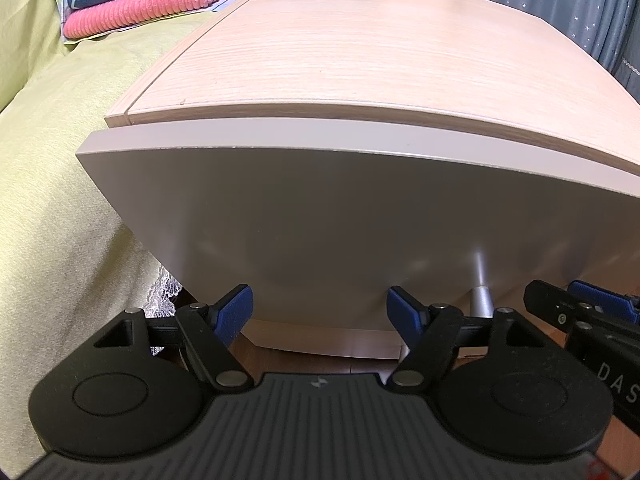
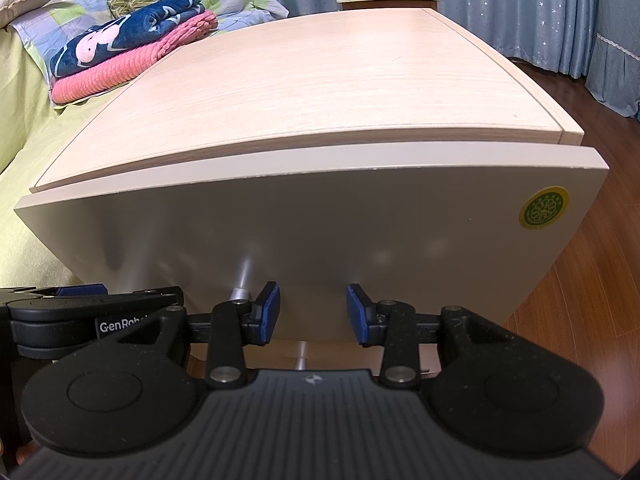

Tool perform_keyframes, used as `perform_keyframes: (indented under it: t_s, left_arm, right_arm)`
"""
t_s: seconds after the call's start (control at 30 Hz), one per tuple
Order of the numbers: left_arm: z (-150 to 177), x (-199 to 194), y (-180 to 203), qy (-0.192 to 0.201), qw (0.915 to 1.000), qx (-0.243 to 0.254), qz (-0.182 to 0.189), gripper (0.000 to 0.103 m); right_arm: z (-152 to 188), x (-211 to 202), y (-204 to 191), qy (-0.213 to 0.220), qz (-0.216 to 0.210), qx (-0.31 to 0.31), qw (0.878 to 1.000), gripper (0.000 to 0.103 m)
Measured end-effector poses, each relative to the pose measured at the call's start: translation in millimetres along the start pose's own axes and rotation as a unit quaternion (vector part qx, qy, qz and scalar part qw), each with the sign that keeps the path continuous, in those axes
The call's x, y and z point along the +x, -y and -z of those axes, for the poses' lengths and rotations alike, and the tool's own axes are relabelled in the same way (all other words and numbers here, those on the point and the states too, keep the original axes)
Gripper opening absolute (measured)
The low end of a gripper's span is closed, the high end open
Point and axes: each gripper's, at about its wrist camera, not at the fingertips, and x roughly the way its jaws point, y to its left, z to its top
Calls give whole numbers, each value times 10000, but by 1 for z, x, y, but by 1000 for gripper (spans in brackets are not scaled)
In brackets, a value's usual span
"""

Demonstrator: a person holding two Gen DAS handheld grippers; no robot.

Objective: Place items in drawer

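Both grippers, L (image 1: 320,312) & R (image 2: 313,312), blue-padded fingers apart, near smooth grey drawer front (image 2: 320,232), prob. closed.

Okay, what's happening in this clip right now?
A person holds two grippers side by side in front of a bedside cabinet's drawer front. The left gripper and right gripper are both open and empty. The silver handle sits just left of the right gripper, ungrasped. The drawer looks nearly closed, and no items are visible.
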Motion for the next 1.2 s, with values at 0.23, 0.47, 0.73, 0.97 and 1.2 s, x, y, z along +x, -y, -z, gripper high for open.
perform_keyframes:
  t_s: [0.23,0.47,0.73,0.97,1.2]
  left_arm:
    - [-4,6,-5,-6,10000,-18,11,74]
    - [-11,13,-15,-8,10000,-25,20,74]
    - [-18,18,-22,-23,10000,-23,36,74]
    - [-17,18,-19,-27,10000,-46,38,74]
    - [-20,21,-16,-28,10000,-46,34,74]
  right_arm:
    - [-3,2,-2,-1,12,2,10000,33]
    - [-5,5,-2,1,18,10,10000,33]
    - [-5,6,-1,1,19,-5,10000,33]
    - [-5,6,-1,-1,27,0,10000,33]
    - [-6,7,-1,-12,32,12,10000,34]
